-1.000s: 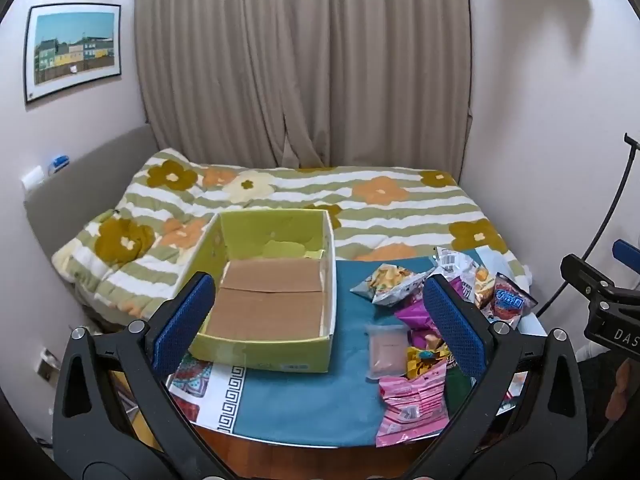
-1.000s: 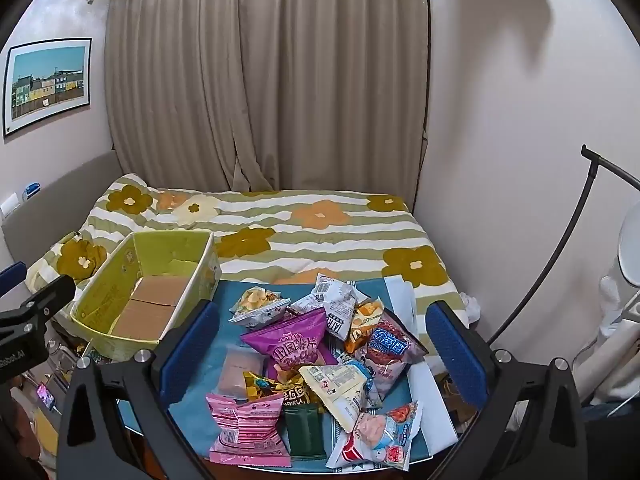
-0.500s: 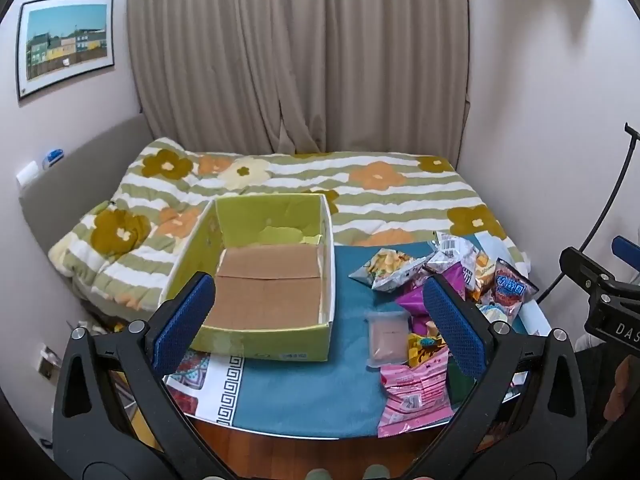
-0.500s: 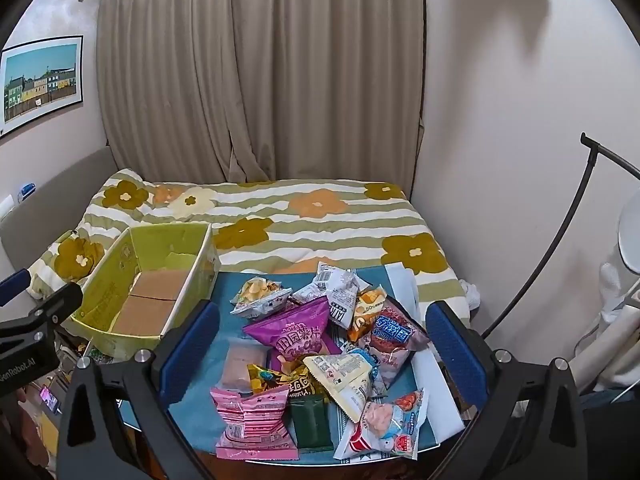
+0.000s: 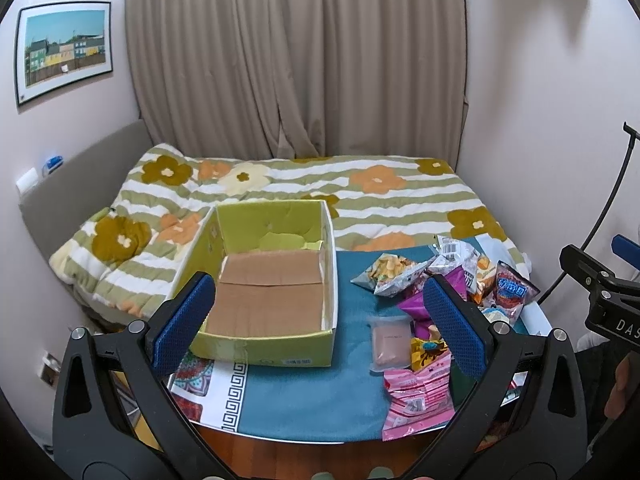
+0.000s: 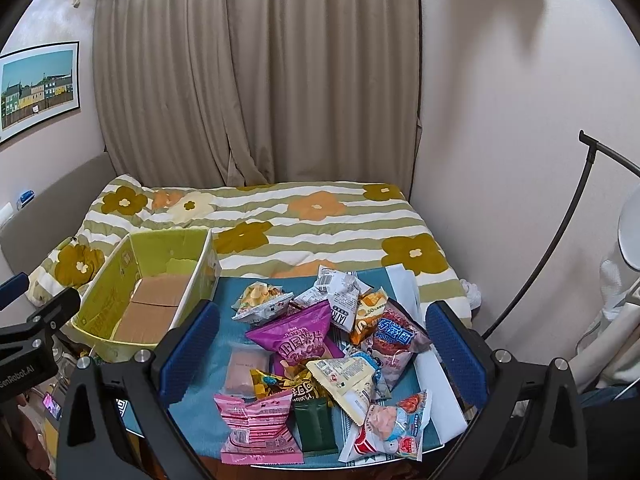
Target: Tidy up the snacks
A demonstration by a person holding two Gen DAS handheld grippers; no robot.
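Both rigs have drawn back and risen slightly over the last second. Left gripper (image 5: pixel 320 320) and right gripper (image 6: pixel 322 350) jaws apart, empty. Snack pile (image 6: pixel 320 344) sits at 3 o'clock of the green box (image 5: pixel 276 350) (box empty); sorting not begun.

Open tongs (image 6: pixel 322 344) above snack pile (image 6: pixel 320 344).

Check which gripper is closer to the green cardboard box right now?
Left. The left gripper, open, hangs in front of the green cardboard box. The right gripper, also open, faces the snack pile, with the box off to its left.
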